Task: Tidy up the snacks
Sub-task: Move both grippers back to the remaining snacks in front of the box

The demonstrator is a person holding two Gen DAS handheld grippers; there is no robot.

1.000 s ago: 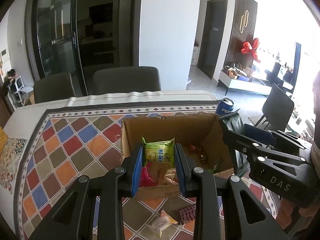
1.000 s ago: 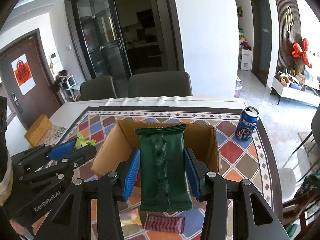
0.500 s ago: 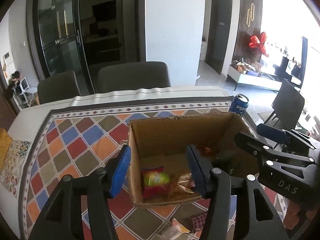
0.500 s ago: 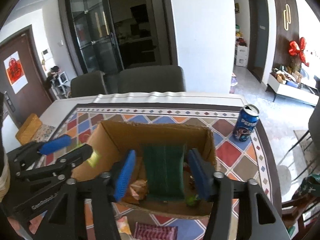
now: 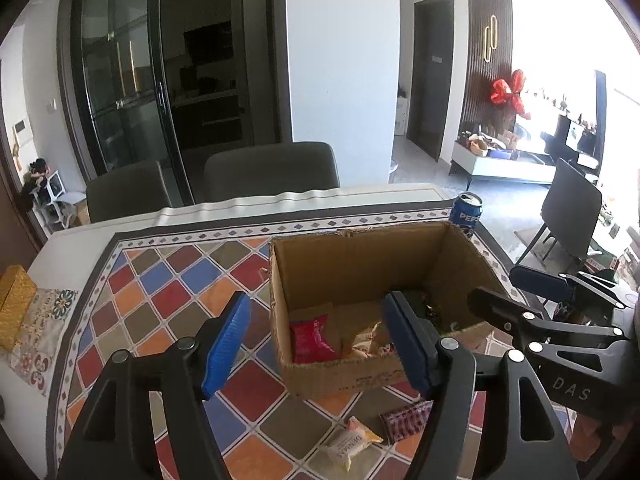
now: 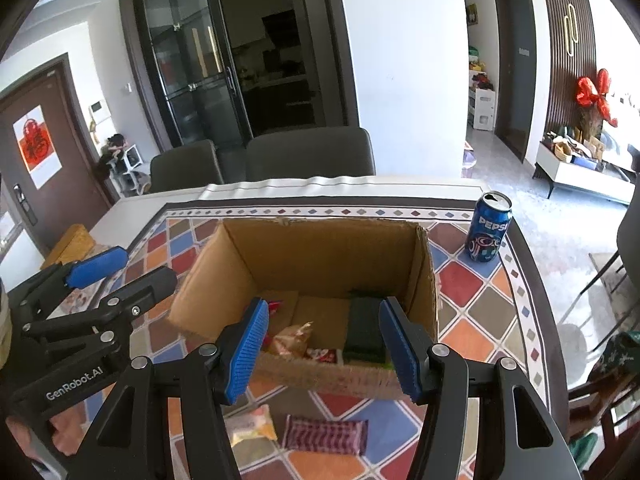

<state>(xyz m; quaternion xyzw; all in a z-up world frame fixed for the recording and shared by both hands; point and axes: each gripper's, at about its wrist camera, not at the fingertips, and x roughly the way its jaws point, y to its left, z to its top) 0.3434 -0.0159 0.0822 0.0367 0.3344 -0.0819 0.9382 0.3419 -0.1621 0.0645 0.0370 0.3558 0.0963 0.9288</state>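
An open cardboard box (image 5: 360, 248) (image 6: 320, 248) stands on the patterned tablecloth. Inside lie a red packet (image 5: 310, 340), a tan wrapper (image 6: 290, 338) and a dark green packet (image 6: 364, 328). My left gripper (image 5: 316, 308) (image 6: 140, 268) hovers at the box's near left corner; its jaws are opening with nothing between them. My right gripper (image 6: 323, 308) (image 5: 506, 290) is open over the box's near edge, just above the green packet and clear of it. In front of the box lie a pale packet (image 5: 350, 442) (image 6: 252, 426) and a maroon checked packet (image 5: 404, 420) (image 6: 324, 434).
A blue Pepsi can (image 5: 466, 216) (image 6: 489, 228) stands at the box's far right. Two grey chairs (image 5: 272, 170) line the table's far side. A yellow box (image 5: 14, 296) sits at the left edge. Another chair (image 5: 572, 208) stands off to the right.
Both grippers opened and let go: the light green packet and the dark green packet dropped into the box. Both grippers then drew back toward the box's near edge.
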